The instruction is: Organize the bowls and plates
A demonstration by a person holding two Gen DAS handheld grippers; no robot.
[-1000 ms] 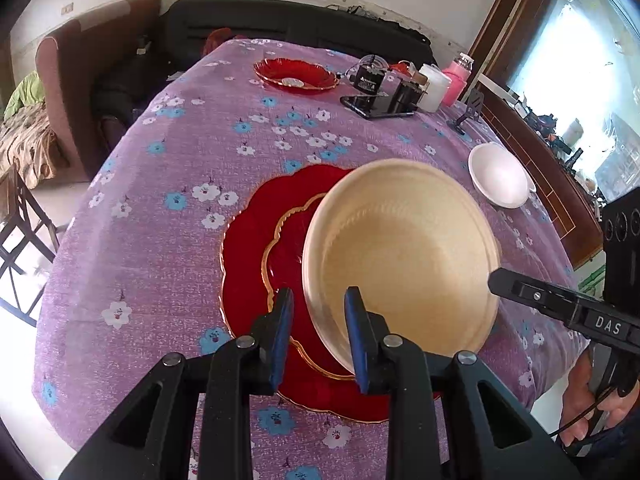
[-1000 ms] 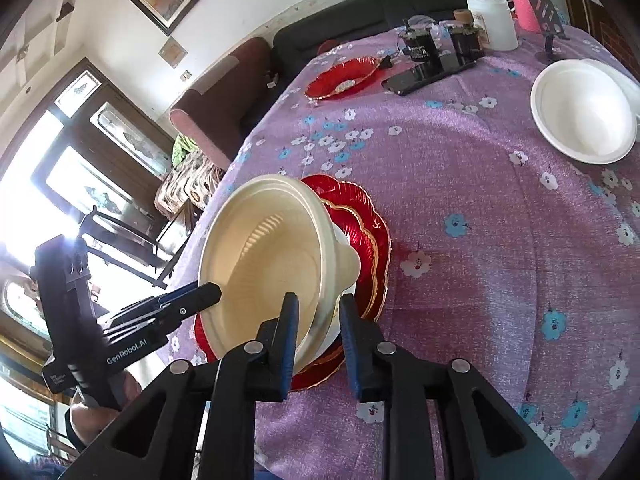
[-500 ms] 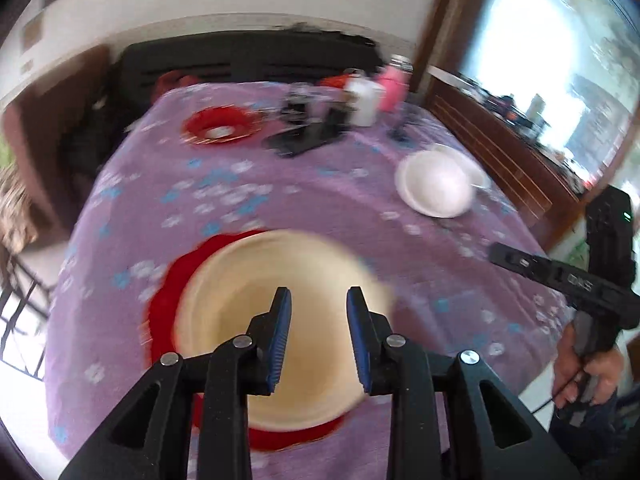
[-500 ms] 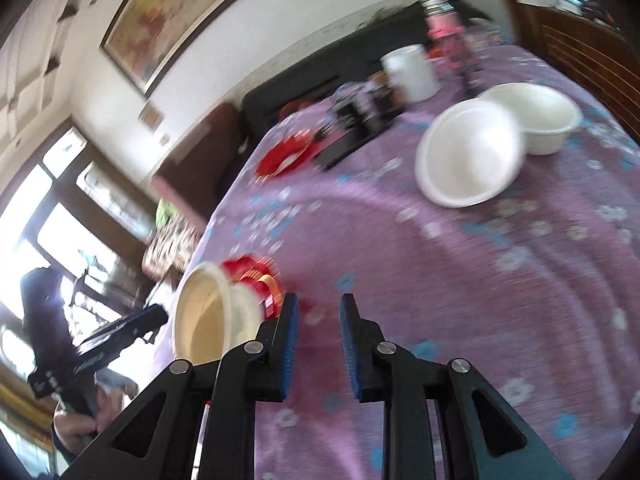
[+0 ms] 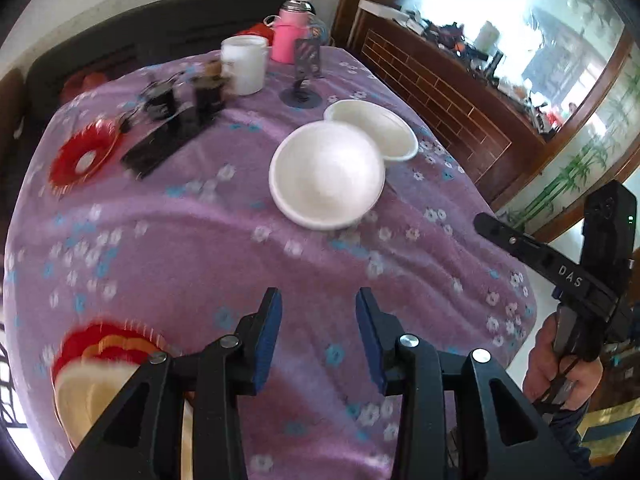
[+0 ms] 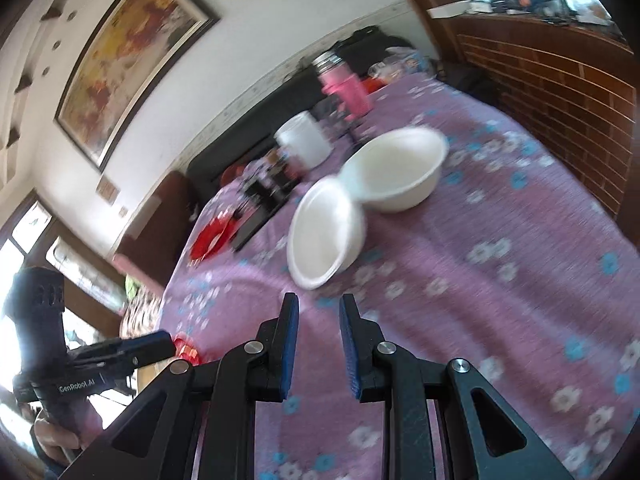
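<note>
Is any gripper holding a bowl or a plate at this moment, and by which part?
Nothing is held. The left gripper, whose jaws have just been opening, and the right gripper both have only the purple tablecloth showing between their pads.

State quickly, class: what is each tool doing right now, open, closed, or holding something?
Left tool: open, holding nothing; its jaws have just been opening.
Right tool: open, a narrower gap, nothing between its jaws.
</note>
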